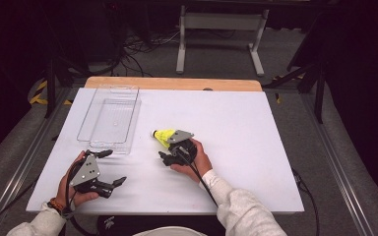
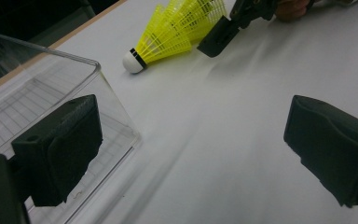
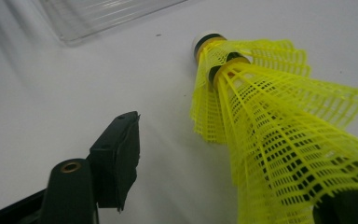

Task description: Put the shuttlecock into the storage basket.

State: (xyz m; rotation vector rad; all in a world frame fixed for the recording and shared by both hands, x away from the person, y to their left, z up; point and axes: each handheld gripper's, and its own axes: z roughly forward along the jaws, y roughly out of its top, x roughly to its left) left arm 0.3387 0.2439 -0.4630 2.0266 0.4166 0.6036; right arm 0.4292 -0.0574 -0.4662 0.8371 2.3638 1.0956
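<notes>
Shuttlecocks, a nested yellow plastic mesh stack (image 3: 261, 121), look featherlight and crushable, so the part-open right gripper (image 3: 223, 186) straddling their skirts should pinch gently.

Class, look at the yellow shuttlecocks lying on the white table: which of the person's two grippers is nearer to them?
Right. The right gripper is at the shuttlecocks, its jaws either side of their skirts. The left gripper sits apart, nearer the clear tray.
</notes>
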